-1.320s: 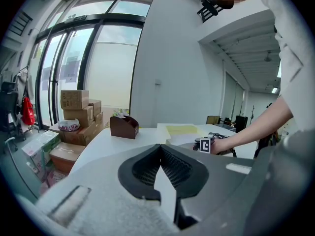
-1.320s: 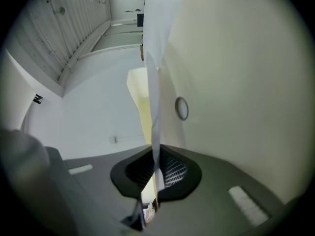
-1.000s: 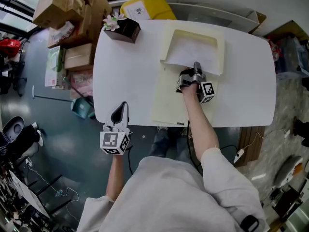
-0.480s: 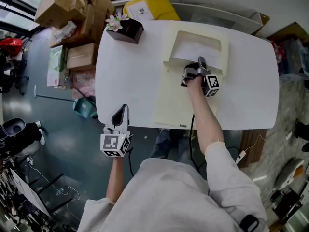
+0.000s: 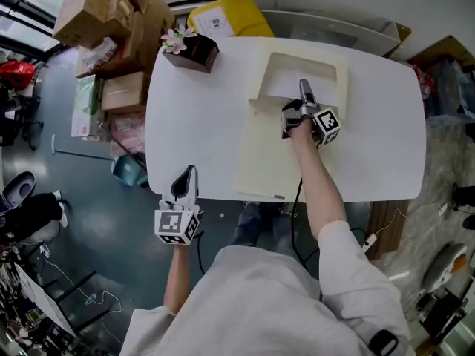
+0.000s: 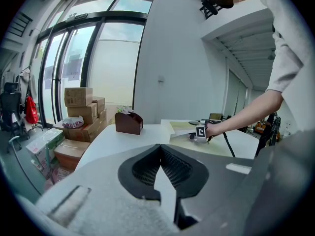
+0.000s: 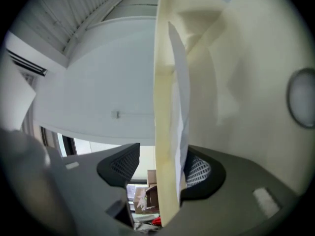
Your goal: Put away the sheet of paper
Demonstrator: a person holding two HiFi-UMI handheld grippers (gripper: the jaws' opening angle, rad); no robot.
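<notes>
A cream folder [image 5: 271, 154] lies open on the white table [image 5: 193, 124], and a white sheet of paper [image 5: 286, 86] sits in its far pocket. My right gripper [image 5: 303, 89] reaches over the pocket's near edge. Its jaws have just been opening. In the right gripper view the cream flap [image 7: 165, 132] and the paper's edge [image 7: 181, 117] stand between the jaws of that gripper [image 7: 160, 168], with a gap beside the left pad. My left gripper [image 5: 185, 176] hovers shut and empty at the table's near left edge, seen close up as the left gripper [image 6: 161, 149].
A brown box with flowers [image 5: 191, 50] stands at the table's far left corner. Cardboard boxes [image 5: 111, 13] are stacked on the floor beyond it. A yellow package [image 5: 230, 17] lies behind the table.
The right gripper has moved farther over the folder's pocket and risen a little. Its jaws have gone from shut to open. The left gripper has stayed put.
</notes>
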